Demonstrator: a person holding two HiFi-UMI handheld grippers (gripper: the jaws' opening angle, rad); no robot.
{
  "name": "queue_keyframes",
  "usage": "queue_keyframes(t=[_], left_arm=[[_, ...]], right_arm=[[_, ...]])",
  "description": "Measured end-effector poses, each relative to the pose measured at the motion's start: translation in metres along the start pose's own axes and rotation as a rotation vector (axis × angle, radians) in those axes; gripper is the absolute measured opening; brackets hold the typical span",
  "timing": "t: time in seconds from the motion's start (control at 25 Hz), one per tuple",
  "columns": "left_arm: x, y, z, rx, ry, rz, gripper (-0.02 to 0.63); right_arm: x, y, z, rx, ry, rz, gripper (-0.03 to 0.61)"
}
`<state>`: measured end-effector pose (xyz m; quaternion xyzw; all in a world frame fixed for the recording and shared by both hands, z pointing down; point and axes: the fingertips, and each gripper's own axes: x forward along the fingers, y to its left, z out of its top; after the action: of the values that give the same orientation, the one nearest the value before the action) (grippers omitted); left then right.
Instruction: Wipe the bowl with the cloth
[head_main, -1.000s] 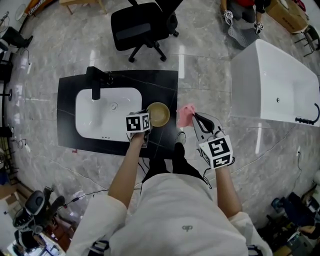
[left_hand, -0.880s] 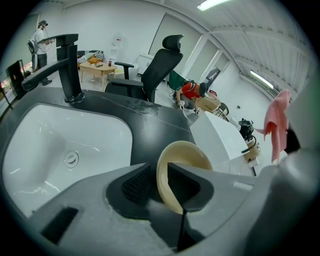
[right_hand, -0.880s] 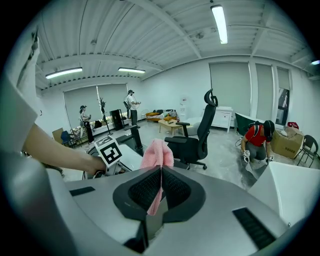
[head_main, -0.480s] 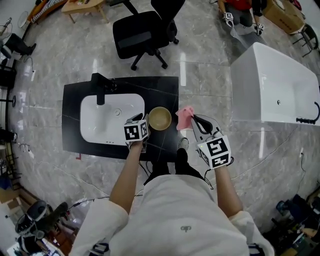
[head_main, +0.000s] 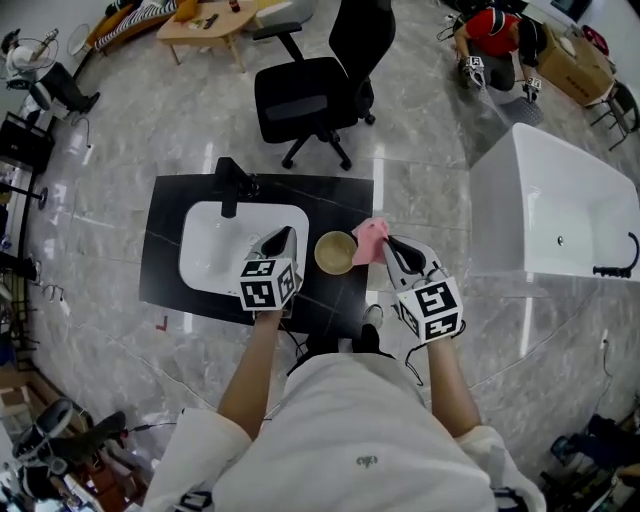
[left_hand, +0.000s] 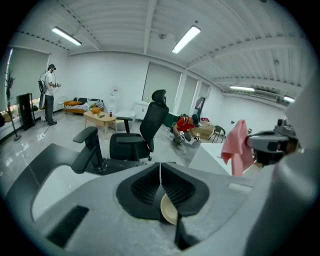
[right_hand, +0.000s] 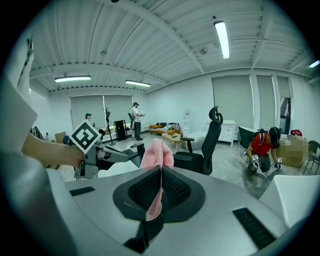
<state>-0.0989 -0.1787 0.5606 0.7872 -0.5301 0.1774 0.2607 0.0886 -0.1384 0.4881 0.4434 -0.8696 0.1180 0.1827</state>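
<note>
In the head view we see the bowl (head_main: 335, 252) sitting upright on the black counter (head_main: 330, 200). It is at about 3 o'clock from the white sink (head_main: 215, 250), near the counter's right end. It looks empty, with its tan inside facing up.

Our left gripper (head_main: 283, 237) hovers at about 9 o'clock from the bowl, over the sink's right edge and clear of the bowl. In the left gripper view its jaws (left_hand: 160, 172) have just been closing and now meet along their length with nothing between them. Part of the bowl (left_hand: 167, 210) shows through the gap under them, lower down on the counter.

Our right gripper (head_main: 390, 243) reaches in from about 4 o'clock of the bowl. It is clamped on the pink cloth (head_main: 370, 238). In the right gripper view the cloth (right_hand: 156, 155) runs down between the closed jaws (right_hand: 161, 170) and bunches up above their tips. In the head view the cloth hangs at about 2 o'clock from the bowl, just beside its rim. We cannot tell whether the two touch. From the left gripper view the cloth (left_hand: 236, 145) droops from the right gripper's tips.

The tap (head_main: 232, 185) stands at 12 o'clock of the sink. An office chair (head_main: 310, 100) is at 12 o'clock from the counter. A white bathtub (head_main: 560, 200) lies at 3 o'clock, well apart.
</note>
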Motion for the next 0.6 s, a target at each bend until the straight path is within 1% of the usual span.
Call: queue_keyframes(t=[0.24,0.44,0.6], left_arm=[[-0.048,-0.005,0.046,0.048,-0.162,-0.01,0.012],[-0.087,-0.011,0.075,0.062,-0.273,-0.032,0.012],[-0.109,-0.012,0.092,0.092,-0.343,-0.044,0.012]], right_arm=[[0.001,0.015,0.03,-0.021,-0.064,0.015,0.013],[-0.005,0.032,0.055,-0.03,-0.143,0.045,0.013],[-0.012,0.037,0.068,0.011,-0.207,0.053,0.013]])
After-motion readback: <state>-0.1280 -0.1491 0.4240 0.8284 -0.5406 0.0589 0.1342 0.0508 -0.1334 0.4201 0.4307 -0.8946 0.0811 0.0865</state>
